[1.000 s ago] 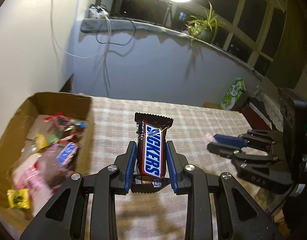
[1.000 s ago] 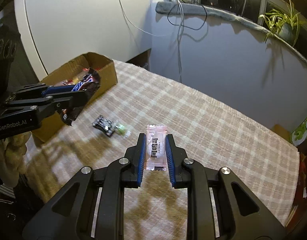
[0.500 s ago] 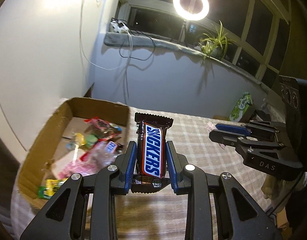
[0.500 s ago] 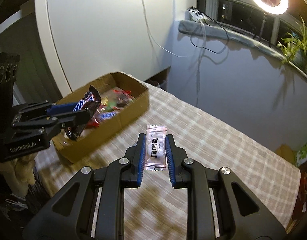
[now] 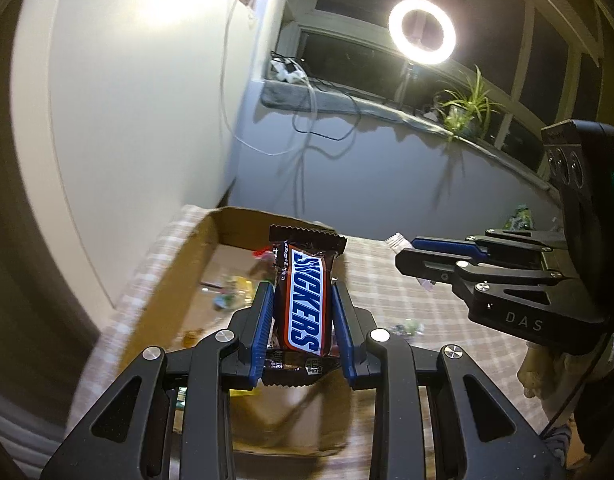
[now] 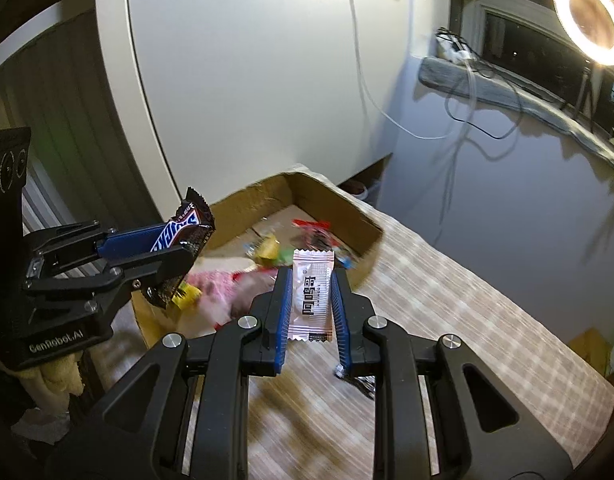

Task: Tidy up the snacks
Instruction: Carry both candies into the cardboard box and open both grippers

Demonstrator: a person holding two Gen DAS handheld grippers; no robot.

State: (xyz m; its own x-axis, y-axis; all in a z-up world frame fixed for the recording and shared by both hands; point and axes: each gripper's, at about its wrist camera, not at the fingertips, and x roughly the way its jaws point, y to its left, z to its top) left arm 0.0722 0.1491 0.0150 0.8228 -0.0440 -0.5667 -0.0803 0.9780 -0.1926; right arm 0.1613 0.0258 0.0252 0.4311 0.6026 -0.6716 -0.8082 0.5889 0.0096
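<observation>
The left hand-held gripper (image 5: pixel 303 316) is clamped on a Snickers (image 5: pixel 305 304) above the box (image 5: pixel 175 280); the right hand-held gripper (image 6: pixel 310 300) pinches a white sachet (image 6: pixel 311 294) over the box's near edge, by the checked tabletop (image 6: pixel 447 320).

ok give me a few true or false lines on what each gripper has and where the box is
1. The left gripper is clamped on a Snickers bar. True.
2. The right gripper is empty. False: it grips a pale pink sachet with dark print.
3. The cardboard box already holds several wrapped snacks. True.
4. The box sits on a bare wooden tabletop. False: it rests on a checked tablecloth.
5. The ring light is switched off. False: it glows brightly by the window.
</observation>
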